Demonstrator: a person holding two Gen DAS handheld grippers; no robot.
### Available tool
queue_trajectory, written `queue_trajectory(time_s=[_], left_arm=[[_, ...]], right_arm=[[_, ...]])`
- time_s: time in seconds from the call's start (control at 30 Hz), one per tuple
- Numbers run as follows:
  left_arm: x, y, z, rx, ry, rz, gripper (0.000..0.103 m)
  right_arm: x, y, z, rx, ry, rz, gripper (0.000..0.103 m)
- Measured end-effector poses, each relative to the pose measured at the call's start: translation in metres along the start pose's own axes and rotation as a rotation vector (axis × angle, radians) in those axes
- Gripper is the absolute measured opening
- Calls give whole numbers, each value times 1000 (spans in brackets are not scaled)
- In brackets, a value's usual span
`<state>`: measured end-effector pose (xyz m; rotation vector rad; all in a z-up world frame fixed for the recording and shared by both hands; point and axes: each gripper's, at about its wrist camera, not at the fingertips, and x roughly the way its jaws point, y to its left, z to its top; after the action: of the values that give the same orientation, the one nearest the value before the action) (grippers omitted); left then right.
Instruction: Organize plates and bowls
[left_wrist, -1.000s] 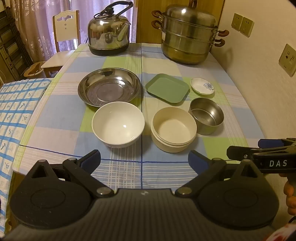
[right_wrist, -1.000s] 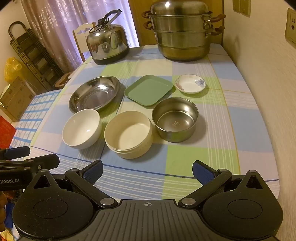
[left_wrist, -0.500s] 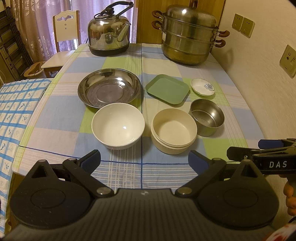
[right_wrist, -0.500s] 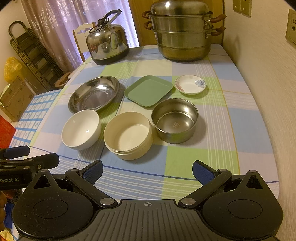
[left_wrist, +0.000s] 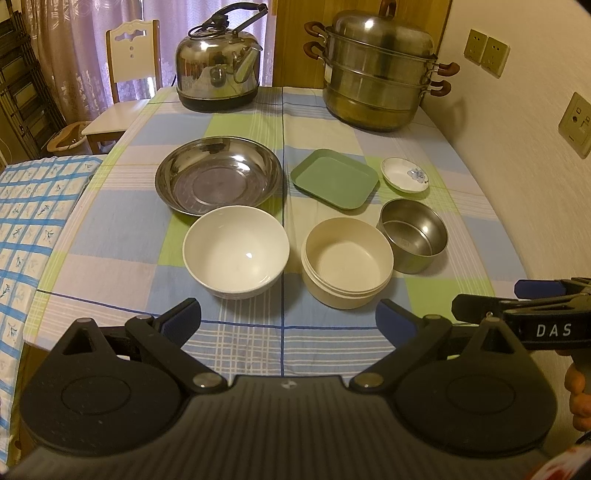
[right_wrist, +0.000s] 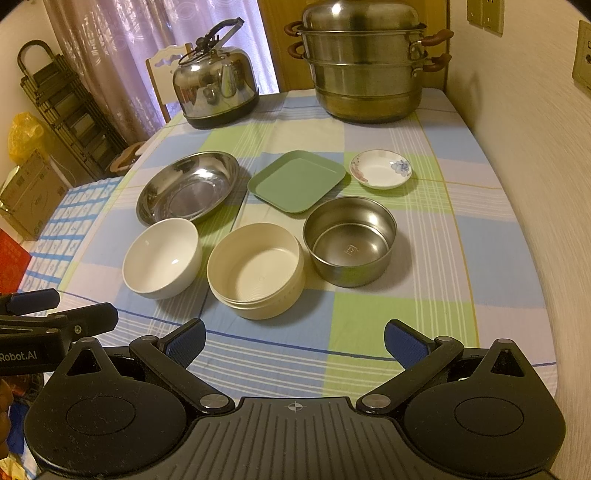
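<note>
My left gripper hangs with its blue pads spread wide and nothing between them, low over the near edge of the table; my right gripper is just as splayed and just as empty, held beside it at the same height. Almost nothing has changed over the last second: compared with the earlier frames the dishes sit a touch lower and nearer in both views, so I read both tools as having crept forward slightly, with no contact made. For the task that means I am at the approach, nothing sorted yet. Directly ahead of the left gripper is the white bowl, and beside it, apart, the cream bowl, which lies ahead of the right gripper and a little to its left. The steel bowl stands close to the cream one on its right; I cannot tell whether they touch. Behind them run the steel plate, whose near rim the white bowl overlaps in view, the green square plate and the small flowered saucer. At the far end stand a kettle and a steamer pot, unmoved, like every dish.
</note>
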<state>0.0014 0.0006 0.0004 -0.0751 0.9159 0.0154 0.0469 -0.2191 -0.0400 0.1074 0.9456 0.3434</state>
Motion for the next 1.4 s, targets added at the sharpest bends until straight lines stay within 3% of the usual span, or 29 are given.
queue_trajectory(time_s=[1.4], left_arm=[[2, 1, 4, -10, 5, 3, 101]], right_arm=[[4, 3, 2, -1, 2, -2, 103]])
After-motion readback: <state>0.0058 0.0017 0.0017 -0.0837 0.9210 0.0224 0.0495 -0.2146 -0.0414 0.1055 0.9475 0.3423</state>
